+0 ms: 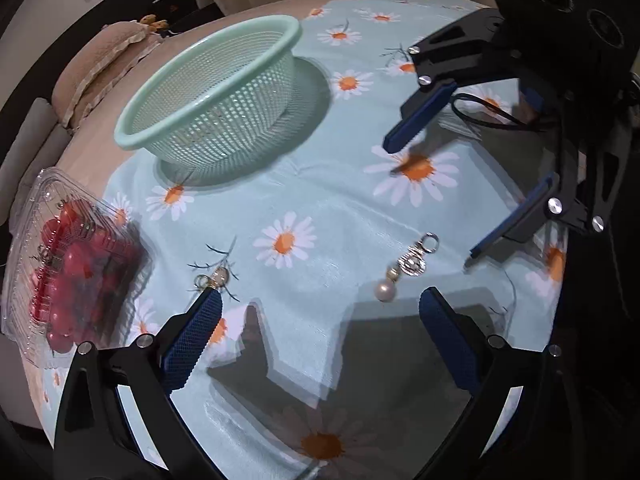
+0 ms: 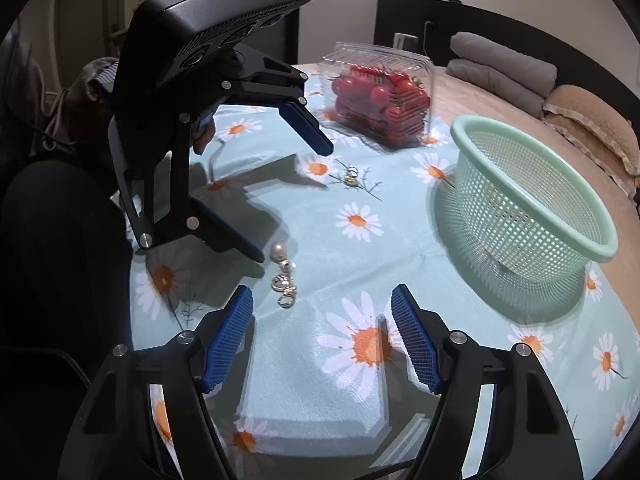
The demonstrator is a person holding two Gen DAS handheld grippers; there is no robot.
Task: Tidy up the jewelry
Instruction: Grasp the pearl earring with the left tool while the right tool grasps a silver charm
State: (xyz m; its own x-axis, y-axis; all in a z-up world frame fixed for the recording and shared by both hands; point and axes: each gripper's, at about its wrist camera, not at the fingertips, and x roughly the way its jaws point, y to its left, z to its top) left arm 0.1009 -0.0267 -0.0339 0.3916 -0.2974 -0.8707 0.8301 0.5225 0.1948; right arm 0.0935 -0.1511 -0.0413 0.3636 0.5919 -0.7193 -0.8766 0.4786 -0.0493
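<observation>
A pearl pendant on a silver clasp (image 1: 408,266) lies on the daisy tablecloth between both grippers; it also shows in the right wrist view (image 2: 283,276). A smaller gold and silver charm (image 1: 212,280) lies by my left gripper's left fingertip and appears farther back in the right wrist view (image 2: 351,176). A mint green mesh basket (image 1: 224,92) stands empty beyond them, also at the right in the right wrist view (image 2: 532,196). My left gripper (image 1: 320,300) is open and empty just short of the pendant. My right gripper (image 2: 322,296) is open and empty, the pendant by its left fingertip.
A clear plastic box of cherry tomatoes (image 1: 68,264) stands at the table's left edge, seen behind the charm in the right wrist view (image 2: 380,100). Folded blankets and cushions (image 2: 560,88) lie beyond the table. The right gripper (image 1: 472,184) faces the left one across the pendant.
</observation>
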